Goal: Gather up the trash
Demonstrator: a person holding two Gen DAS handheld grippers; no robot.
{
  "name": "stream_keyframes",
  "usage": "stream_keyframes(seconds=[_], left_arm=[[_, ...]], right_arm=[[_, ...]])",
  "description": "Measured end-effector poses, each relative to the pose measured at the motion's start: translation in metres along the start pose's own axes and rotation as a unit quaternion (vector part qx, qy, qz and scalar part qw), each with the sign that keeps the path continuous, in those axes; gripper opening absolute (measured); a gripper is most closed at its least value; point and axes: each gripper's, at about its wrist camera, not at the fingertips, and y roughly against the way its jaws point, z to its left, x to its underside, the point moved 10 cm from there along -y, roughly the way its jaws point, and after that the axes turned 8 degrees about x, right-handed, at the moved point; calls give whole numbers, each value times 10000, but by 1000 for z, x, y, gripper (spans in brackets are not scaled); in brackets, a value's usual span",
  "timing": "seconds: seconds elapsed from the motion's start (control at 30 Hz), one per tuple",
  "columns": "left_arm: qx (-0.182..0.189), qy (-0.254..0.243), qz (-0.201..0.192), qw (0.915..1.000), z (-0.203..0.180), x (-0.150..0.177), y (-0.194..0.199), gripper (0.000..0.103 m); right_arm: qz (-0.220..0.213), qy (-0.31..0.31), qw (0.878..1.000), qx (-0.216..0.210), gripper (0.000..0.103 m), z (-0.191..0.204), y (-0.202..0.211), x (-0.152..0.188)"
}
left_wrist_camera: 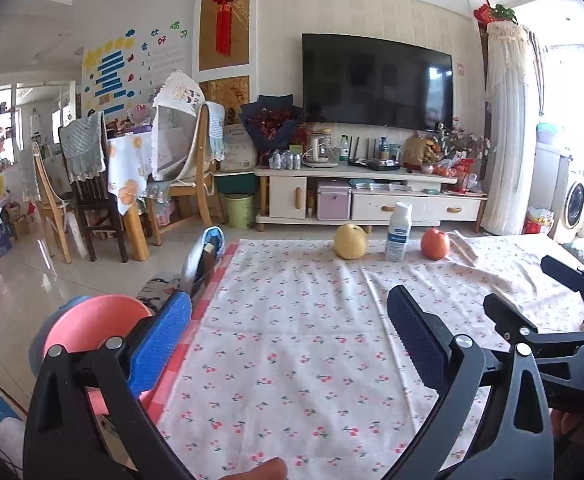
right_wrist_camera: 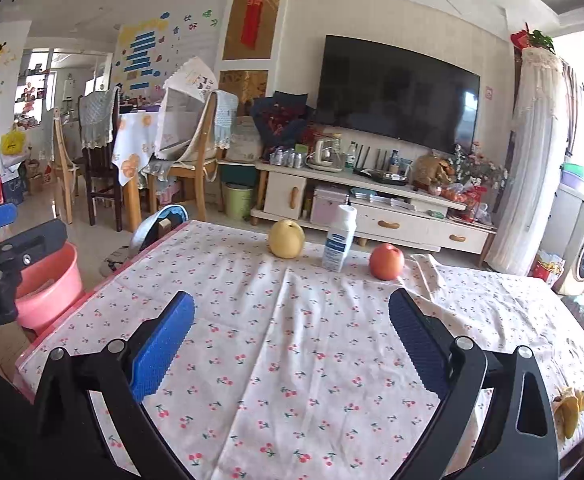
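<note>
Blue-padded and spread wide with nothing between them, the left gripper (left_wrist_camera: 288, 336) hangs over the cherry-print tablecloth (left_wrist_camera: 292, 360). Beyond stand a yellow pear (left_wrist_camera: 350, 241), a white bottle (left_wrist_camera: 399, 232) and a red apple (left_wrist_camera: 435, 243); a pink basin (left_wrist_camera: 92, 320) sits off the table's left edge.

From the right wrist, the right gripper (right_wrist_camera: 292, 336) is likewise released and empty. What looks like a banana peel (right_wrist_camera: 570, 410) lies on the cloth at the near right edge.

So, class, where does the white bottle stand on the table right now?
In both wrist views the white bottle stands upright near the table's far edge, between the yellow pear on its left and the red apple on its right.
</note>
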Motion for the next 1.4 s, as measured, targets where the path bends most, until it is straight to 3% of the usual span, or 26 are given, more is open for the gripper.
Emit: stream_keyframes(seconds=[0.3, 0.67, 0.93, 1.4], left_arm=[[480, -36, 190, 9987, -69, 1, -3, 99], [444, -130, 242, 9986, -123, -10, -9, 99], [376, -193, 404, 9983, -148, -3, -23, 99], [324, -285, 461, 9980, -160, 0, -31, 99]], right_arm=[[18, -571, 9975, 420, 97, -84, -5, 14], [-33, -838, 9927, 863, 97, -157, -10, 27], [7, -1045, 9904, 907, 97, -181, -12, 37], [-47, -999, 9899, 1002, 97, -185, -15, 41]])
